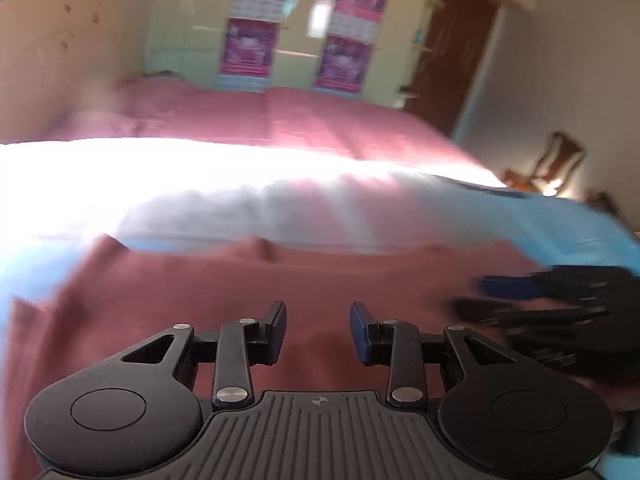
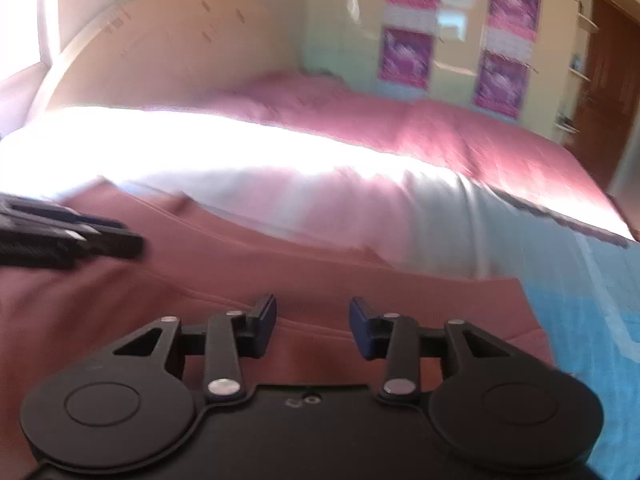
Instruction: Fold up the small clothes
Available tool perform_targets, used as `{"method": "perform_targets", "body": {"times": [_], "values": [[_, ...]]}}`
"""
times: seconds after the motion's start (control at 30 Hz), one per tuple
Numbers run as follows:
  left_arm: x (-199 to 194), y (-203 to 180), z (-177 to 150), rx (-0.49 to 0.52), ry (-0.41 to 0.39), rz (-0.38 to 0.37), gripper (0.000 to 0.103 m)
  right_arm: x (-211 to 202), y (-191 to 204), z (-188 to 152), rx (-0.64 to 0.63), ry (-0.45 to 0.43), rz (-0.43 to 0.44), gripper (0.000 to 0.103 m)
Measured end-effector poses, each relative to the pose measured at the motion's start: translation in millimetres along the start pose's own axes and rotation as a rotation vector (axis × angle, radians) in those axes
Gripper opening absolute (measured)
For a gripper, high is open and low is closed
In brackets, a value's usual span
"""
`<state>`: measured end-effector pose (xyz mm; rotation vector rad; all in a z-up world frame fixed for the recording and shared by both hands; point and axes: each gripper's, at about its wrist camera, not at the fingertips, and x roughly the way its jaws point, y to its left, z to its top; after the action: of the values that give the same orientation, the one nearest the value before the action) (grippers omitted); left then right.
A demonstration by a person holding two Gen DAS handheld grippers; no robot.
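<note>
A dusty-pink piece of clothing (image 1: 280, 280) lies spread flat on a blue sheet (image 1: 580, 224) on the bed. Its long side seems to run from the left edge of the bed towards the right edge, but the pictures are blurry, so which end is the top cannot be told. The blue sheet shows past its left and right ends. Beyond its far edge the sheet glows white in strong sunlight, and a pink bedspread (image 1: 320, 120) covers the far side of the bed.

The left gripper (image 1: 318, 330) tips downward just above the near part of the clothing. Its two fingers stand apart, and only flat cloth shows in the gap between them. The right gripper (image 2: 313, 326) sits just beside it, tipped down the same way. Its fingers are apart too, with nothing pinched between them. Each gripper shows at the side of the other's view.
</note>
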<state>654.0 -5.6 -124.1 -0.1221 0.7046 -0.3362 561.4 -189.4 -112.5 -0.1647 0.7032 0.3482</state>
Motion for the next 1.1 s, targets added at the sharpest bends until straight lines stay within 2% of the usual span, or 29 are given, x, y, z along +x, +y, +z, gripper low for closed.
{"method": "perform_targets", "body": {"times": [0.07,0.13,0.17,0.2,0.27,0.3,0.33,0.37,0.4,0.5,0.57,0.6,0.67,0.73,0.77,0.83,0.9,1.0,1.1], "values": [[-5,-21,-19,0.061,-0.005,0.018,0.034,-8,10,-9,-0.003,0.019,0.067,0.04],[3,-20,-34,0.081,0.027,0.048,0.034,-11,14,-24,-0.042,0.025,0.074,0.04],[-1,-13,-39,0.081,0.006,0.057,0.034,-12,11,-30,-0.068,0.026,0.037,0.04],[-8,-4,-41,0.076,-0.011,0.084,0.034,-15,1,-36,-0.064,0.018,-0.037,0.042],[-28,16,-47,0.08,-0.045,0.196,0.034,-26,-45,-48,0.086,0.016,-0.138,0.04],[-36,27,-50,0.048,-0.053,0.213,0.034,-32,-61,-52,0.145,0.022,-0.141,0.031],[-45,37,-53,-0.025,-0.058,0.198,0.034,-41,-73,-55,0.184,0.017,-0.124,0.033],[-52,38,-55,-0.074,-0.074,0.174,0.034,-50,-73,-55,0.188,0.01,-0.144,0.036],[-55,30,-58,-0.089,-0.086,0.145,0.034,-60,-66,-56,0.177,-0.009,-0.132,0.035],[-53,-19,-69,-0.006,-0.079,0.046,0.034,-72,-28,-60,0.11,-0.039,-0.029,0.035],[-40,-44,-77,0.033,-0.018,0.002,0.034,-63,6,-70,0.0,0.012,-0.013,0.035],[-33,-52,-83,0.055,0.009,0.015,0.034,-60,15,-75,-0.032,0.022,-0.043,0.035],[-39,-61,-90,0.103,-0.012,0.06,0.035,-65,18,-83,-0.047,-0.003,-0.08,0.035],[-59,-60,-90,0.064,-0.053,0.028,0.035,-77,13,-82,-0.031,0.006,-0.098,0.035],[-68,-60,-92,0.05,-0.077,0.004,0.035,-88,13,-80,-0.028,-0.012,-0.094,0.035],[-72,-69,-99,0.085,-0.063,-0.009,0.035,-100,22,-78,-0.019,-0.041,-0.059,0.037],[-65,-77,-107,0.106,-0.018,0.014,0.035,-95,35,-80,-0.016,0.003,-0.025,0.036],[-77,-68,-112,0.09,-0.021,0.021,0.035,-87,47,-95,-0.031,0.039,-0.059,0.04],[-101,-39,-119,0.075,-0.049,0.053,0.035,-105,43,-113,-0.064,0.057,-0.093,0.043]]}}
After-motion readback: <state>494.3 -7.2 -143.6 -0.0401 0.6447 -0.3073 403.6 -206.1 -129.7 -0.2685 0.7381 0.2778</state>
